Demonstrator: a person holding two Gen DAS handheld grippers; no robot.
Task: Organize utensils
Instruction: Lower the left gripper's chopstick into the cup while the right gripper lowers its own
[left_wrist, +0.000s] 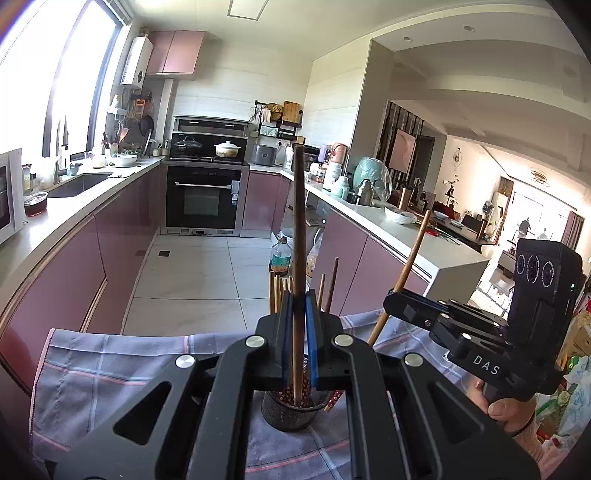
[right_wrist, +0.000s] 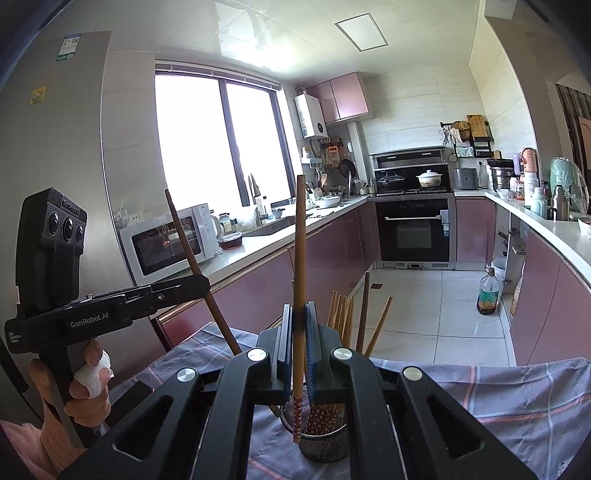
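My left gripper (left_wrist: 298, 295) is shut on a dark brown chopstick (left_wrist: 297, 221) that stands upright, its lower end down in a metal mesh holder (left_wrist: 286, 417). Several other chopsticks (left_wrist: 277, 291) stand in that holder. My right gripper (right_wrist: 298, 308) is shut on a lighter chopstick (right_wrist: 300, 240) with a red patterned end, which hangs by the holder's (right_wrist: 325, 446) rim. Whether that end is inside the holder I cannot tell. In the left wrist view the right gripper (left_wrist: 388, 299) holds its chopstick (left_wrist: 410, 266) tilted. In the right wrist view the left gripper (right_wrist: 205, 282) holds the dark chopstick (right_wrist: 184, 236).
The holder stands on a grey plaid cloth (right_wrist: 498, 398) over a table edge. Beyond it lie a tiled kitchen floor with an oil bottle (right_wrist: 487, 295), pink cabinets, a microwave (right_wrist: 166, 240) on the left counter and an oven (left_wrist: 201, 199) at the back.
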